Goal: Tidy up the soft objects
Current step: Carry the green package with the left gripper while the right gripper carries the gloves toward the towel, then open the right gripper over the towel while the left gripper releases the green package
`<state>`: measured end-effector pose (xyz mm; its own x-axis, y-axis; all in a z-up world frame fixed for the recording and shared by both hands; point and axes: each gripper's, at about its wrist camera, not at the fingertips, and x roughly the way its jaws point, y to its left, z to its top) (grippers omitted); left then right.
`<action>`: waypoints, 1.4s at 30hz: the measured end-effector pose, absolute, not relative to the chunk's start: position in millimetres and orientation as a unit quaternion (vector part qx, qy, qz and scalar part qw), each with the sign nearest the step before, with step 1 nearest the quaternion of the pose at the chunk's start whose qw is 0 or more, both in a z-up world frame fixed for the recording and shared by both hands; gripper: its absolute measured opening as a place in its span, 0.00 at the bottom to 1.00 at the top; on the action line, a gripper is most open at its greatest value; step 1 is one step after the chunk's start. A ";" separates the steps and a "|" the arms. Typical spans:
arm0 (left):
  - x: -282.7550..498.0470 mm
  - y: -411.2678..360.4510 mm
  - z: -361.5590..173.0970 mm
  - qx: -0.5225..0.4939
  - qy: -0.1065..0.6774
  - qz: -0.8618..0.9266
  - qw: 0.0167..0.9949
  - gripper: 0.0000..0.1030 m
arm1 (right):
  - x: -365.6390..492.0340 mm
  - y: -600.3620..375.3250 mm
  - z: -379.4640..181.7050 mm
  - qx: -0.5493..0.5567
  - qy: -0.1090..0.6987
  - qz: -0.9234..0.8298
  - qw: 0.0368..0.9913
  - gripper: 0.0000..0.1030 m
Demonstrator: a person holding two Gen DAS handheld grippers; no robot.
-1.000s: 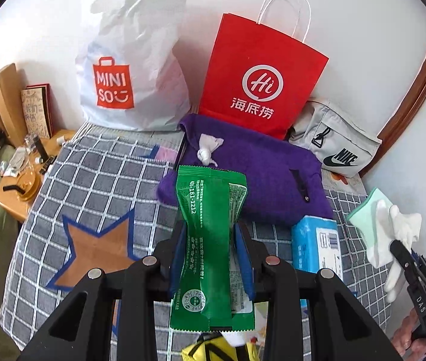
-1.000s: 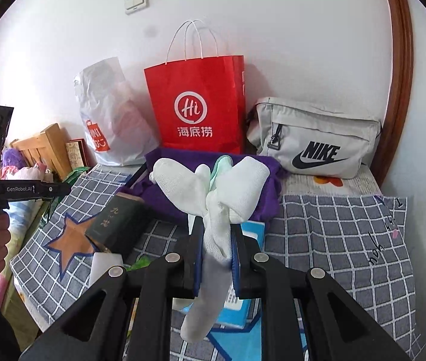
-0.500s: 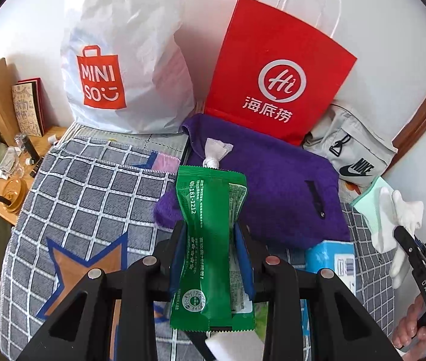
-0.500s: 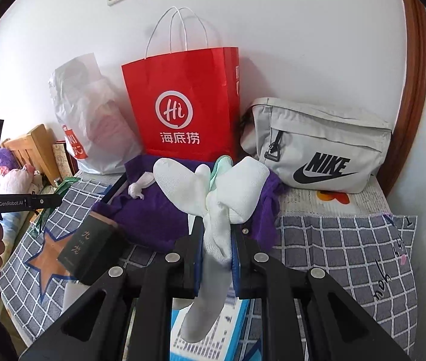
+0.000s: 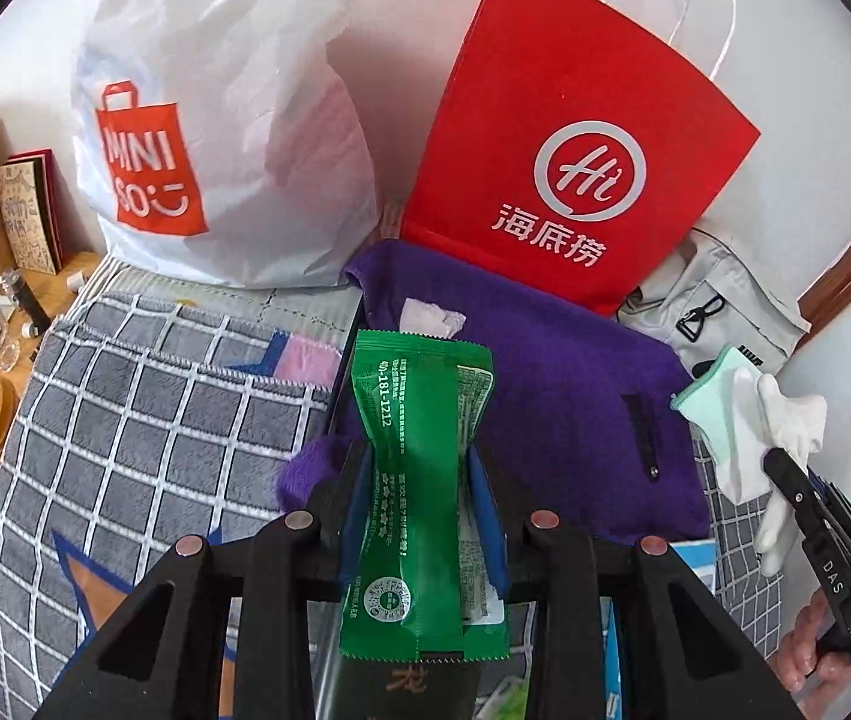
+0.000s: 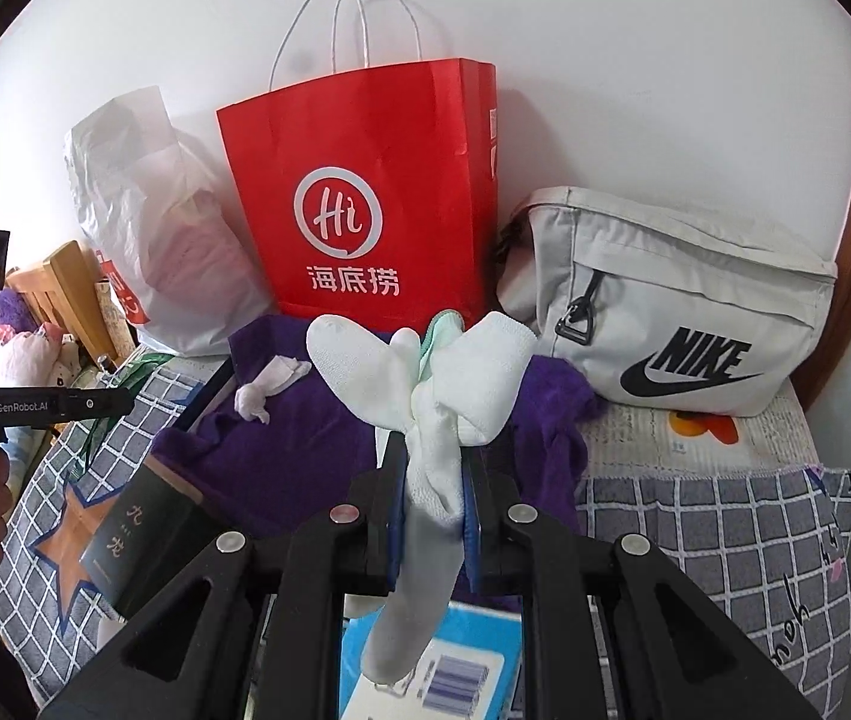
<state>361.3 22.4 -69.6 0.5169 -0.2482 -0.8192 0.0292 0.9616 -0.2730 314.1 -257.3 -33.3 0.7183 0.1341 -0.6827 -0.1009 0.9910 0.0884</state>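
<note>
Now the left gripper [image 5: 419,504] pinches an upright green sachet [image 5: 422,480] and the right gripper [image 6: 434,516] clamps white socks [image 6: 425,396], both just before the red Haidilao bag [image 6: 365,204].

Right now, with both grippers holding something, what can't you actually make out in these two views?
- Inside of the red paper bag: both views show only its outer face.
- Contents of the white plastic bag: a pink blur through the plastic.
- Blue box, right wrist view: mostly hidden by the right gripper and its white sock.
- Dark box, left wrist view: covered by the left gripper and its green packet.
</note>
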 end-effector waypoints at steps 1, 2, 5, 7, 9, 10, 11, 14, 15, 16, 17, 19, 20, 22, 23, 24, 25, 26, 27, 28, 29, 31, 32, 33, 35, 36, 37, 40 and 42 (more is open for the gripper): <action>364.5 21.4 -70.3 -0.111 0.485 -0.080 0.864 0.30 | 319.8 -257.9 -35.9 0.024 0.371 0.064 0.926 0.16; 367.3 20.8 -70.8 -0.109 0.484 -0.080 0.864 0.30 | 323.7 -258.5 -37.6 0.026 0.372 0.064 0.926 0.16; 377.7 18.4 -74.8 -0.109 0.487 -0.081 0.863 0.30 | 336.0 -261.6 -45.9 0.031 0.378 0.063 0.923 0.16; 387.0 15.8 -79.3 -0.114 0.490 -0.084 0.860 0.30 | 342.8 -262.4 -51.8 0.031 0.386 0.064 0.920 0.16; 395.1 13.1 -83.6 -0.116 0.493 -0.087 0.858 0.30 | 350.1 -263.2 -59.7 0.031 0.393 0.066 0.916 0.16; 398.8 11.9 -85.9 -0.116 0.494 -0.089 0.857 0.30 | 353.3 -263.3 -63.7 0.030 0.397 0.067 0.915 0.16; 403.5 10.2 -88.9 -0.116 0.497 -0.090 0.855 0.30 | 355.5 -263.1 -66.8 0.029 0.399 0.068 0.914 0.16; 412.6 8.8 -94.6 -0.118 0.499 -0.092 0.853 0.30 | 362.7 -264.0 -78.1 0.028 0.409 0.069 0.910 0.17; 415.7 8.0 -97.2 -0.119 0.500 -0.092 0.853 0.30 | 364.3 -264.5 -81.6 0.028 0.412 0.068 0.908 0.17; 418.0 7.1 -99.6 -0.118 0.503 -0.093 0.851 0.30 | 366.5 -265.3 -85.1 0.029 0.415 0.068 0.907 0.17; 421.2 5.8 -103.7 -0.118 0.508 -0.094 0.848 0.30 | 369.0 -266.7 -88.9 0.032 0.419 0.067 0.905 0.18; 425.5 5.3 -110.3 -0.121 0.517 -0.091 0.843 0.30 | 372.9 -267.7 -95.2 0.035 0.427 0.069 0.901 0.18; 427.9 4.7 -115.1 -0.121 0.523 -0.091 0.839 0.30 | 375.0 -267.8 -99.1 0.034 0.432 0.071 0.899 0.18; 430.7 4.7 -120.5 -0.122 0.528 -0.092 0.835 0.30 | 378.2 -268.1 -105.7 0.033 0.438 0.071 0.895 0.18; 432.1 4.0 -123.6 -0.122 0.530 -0.095 0.834 0.30 | 379.4 -268.0 -108.1 0.034 0.441 0.073 0.894 0.18; 433.2 3.1 -125.3 -0.123 0.530 -0.097 0.833 0.30 | 381.3 -268.3 -111.5 0.035 0.446 0.076 0.891 0.18; 434.5 2.0 -127.5 -0.123 0.531 -0.099 0.833 0.30 | 382.4 -268.1 -113.2 0.036 0.448 0.078 0.890 0.18; 436.1 0.7 -130.3 -0.123 0.532 -0.100 0.832 0.30 | 384.5 -269.0 -116.2 0.037 0.452 0.077 0.888 0.18; 437.5 -0.4 -132.4 -0.122 0.533 -0.101 0.831 0.30 | 385.7 -269.8 -117.8 0.036 0.453 0.075 0.887 0.18; 438.8 -1.4 -134.6 -0.121 0.534 -0.101 0.831 0.30 | 386.7 -270.5 -119.2 0.035 0.455 0.074 0.887 0.18; 439.7 -2.0 -136.4 -0.120 0.535 -0.102 0.830 0.30 | 387.6 -270.3 -119.9 0.034 0.456 0.075 0.886 0.19; 441.3 -3.9 -140.0 -0.118 0.540 -0.102 0.827 0.30 | 389.1 -268.5 -120.8 0.028 0.458 0.081 0.885 0.19; 441.2 -5.5 -141.1 -0.112 0.541 -0.104 0.827 0.30 | 389.9 -267.7 -121.5 0.025 0.459 0.081 0.884 0.19; 440.8 -6.7 -141.7 -0.109 0.541 -0.105 0.827 0.30 | 391.2 -267.3 -122.5 0.023 0.462 0.080 0.883 0.19; 441.4 -8.1 -143.8 -0.108 0.542 -0.103 0.827 0.30 | 393.3 -266.2 -123.5 0.022 0.468 0.083 0.879 0.19; 441.8 -8.7 -145.0 -0.109 0.542 -0.104 0.827 0.30 | 393.9 -265.9 -123.8 0.022 0.469 0.084 0.879 0.19; 442.6 -9.5 -146.0 -0.107 0.542 -0.104 0.827 0.30 | 394.6 -265.6 -124.1 0.020 0.472 0.084 0.877 0.19; 444.8 -11.2 -149.6 -0.100 0.548 -0.092 0.825 0.32 | 396.1 -264.3 -126.5 0.019 0.479 0.088 0.873 0.19; 446.3 -12.0 -152.7 -0.105 0.552 -0.096 0.821 0.32 | 395.4 -265.3 -128.2 0.018 0.483 0.088 0.871 0.23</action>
